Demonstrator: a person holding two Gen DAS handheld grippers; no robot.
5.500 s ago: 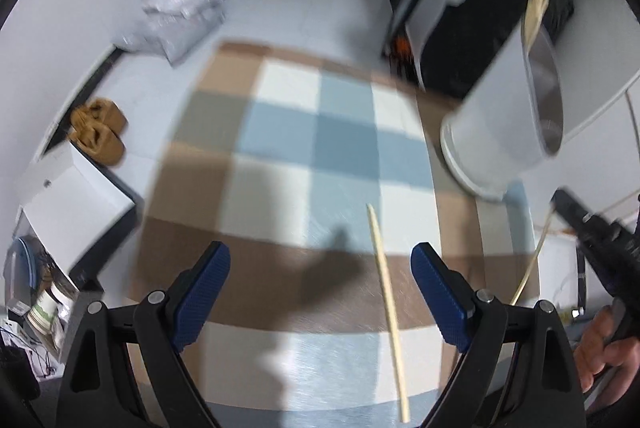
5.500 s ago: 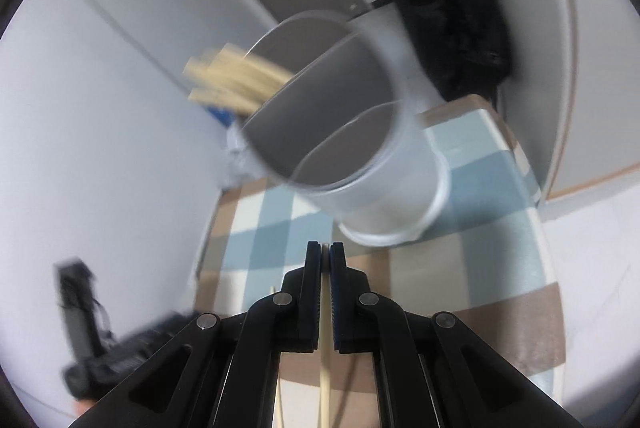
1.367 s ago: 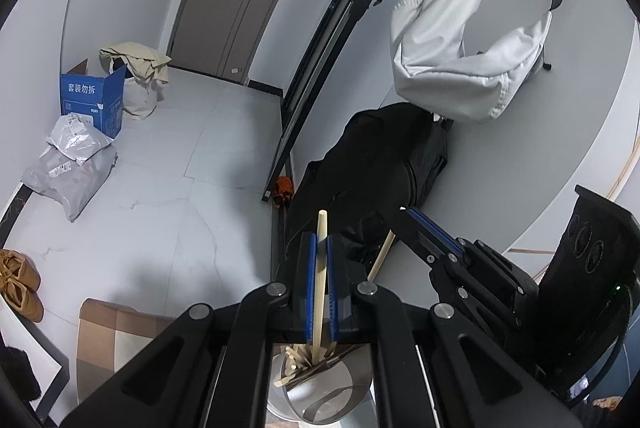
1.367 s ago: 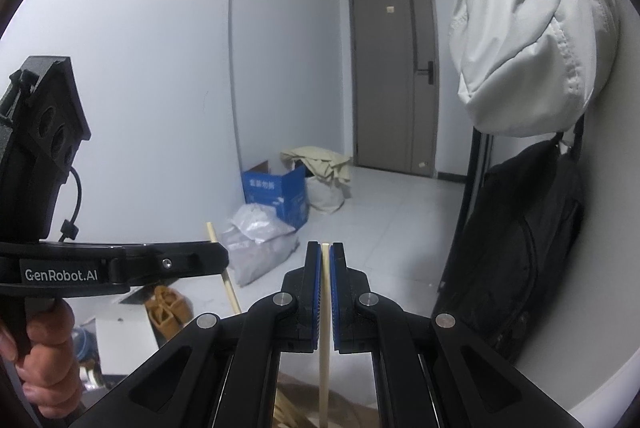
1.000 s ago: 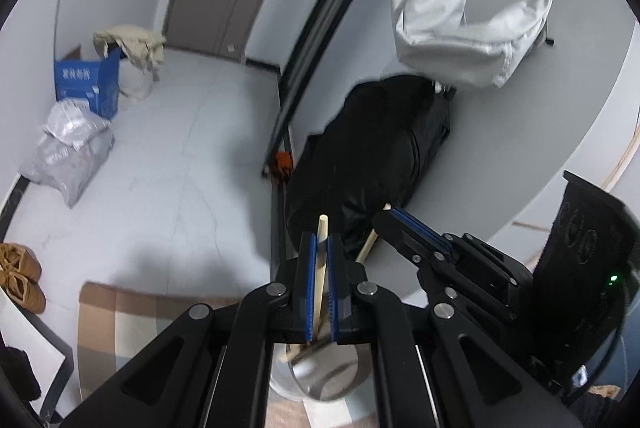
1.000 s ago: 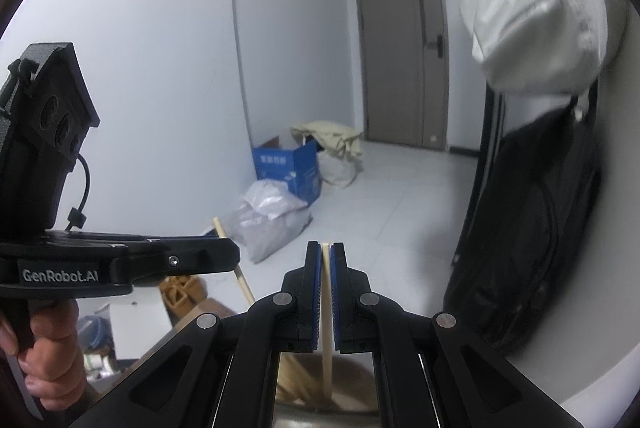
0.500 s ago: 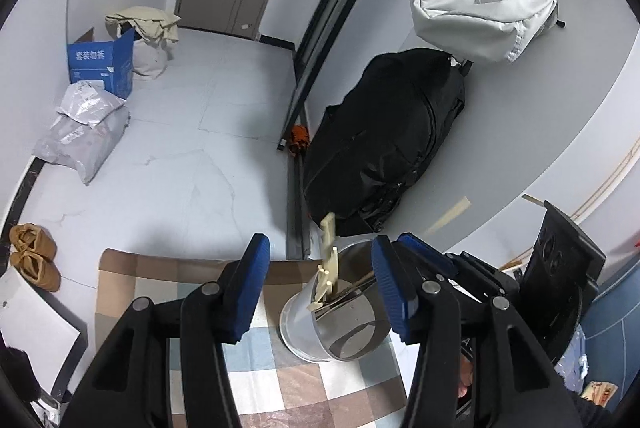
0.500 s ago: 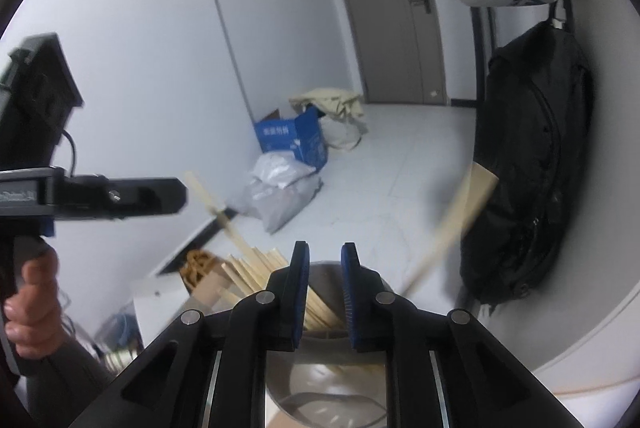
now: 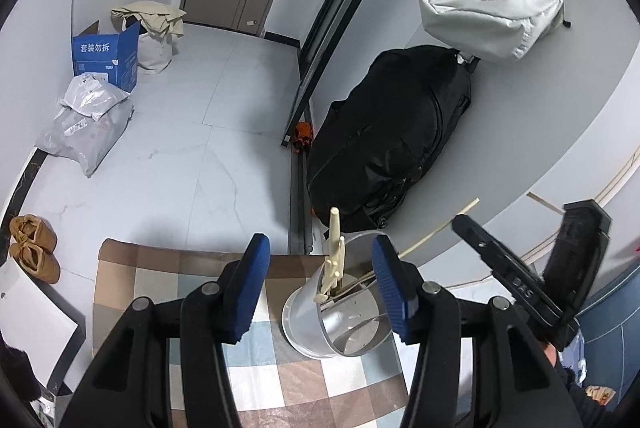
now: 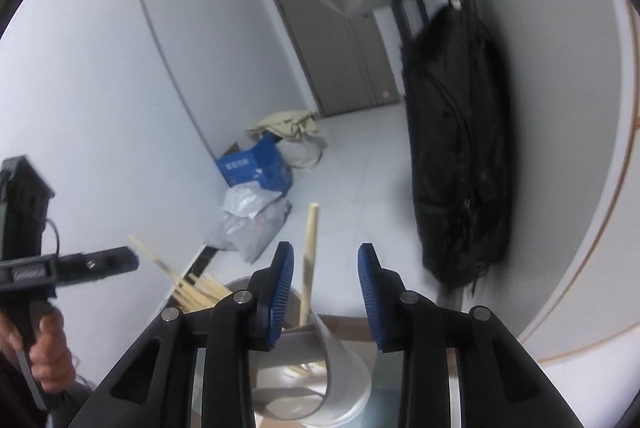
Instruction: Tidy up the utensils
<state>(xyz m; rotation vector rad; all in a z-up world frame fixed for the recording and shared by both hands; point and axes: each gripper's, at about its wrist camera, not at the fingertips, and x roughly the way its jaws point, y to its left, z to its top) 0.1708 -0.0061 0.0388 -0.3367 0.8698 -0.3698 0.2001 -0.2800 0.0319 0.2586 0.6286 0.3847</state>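
While both grippers hang released and empty, the right gripper [image 10: 324, 276] having just been opening, the pale wooden chopsticks [image 9: 334, 260] stand near-upright in the round metal holder [image 9: 340, 324] on the checked worktop [image 9: 160, 268], directly below the left gripper [image 9: 318, 266].

A second ago each gripper pinched a chopstick above the holder [image 9: 336, 320]. Now the left gripper [image 9: 318, 282] stands apart and empty, its chopstick [image 9: 334, 240] upright among the others in the holder. The right gripper [image 10: 324, 292] has just been opening, and its chopstick [image 10: 309, 260] stands loose in the holder.
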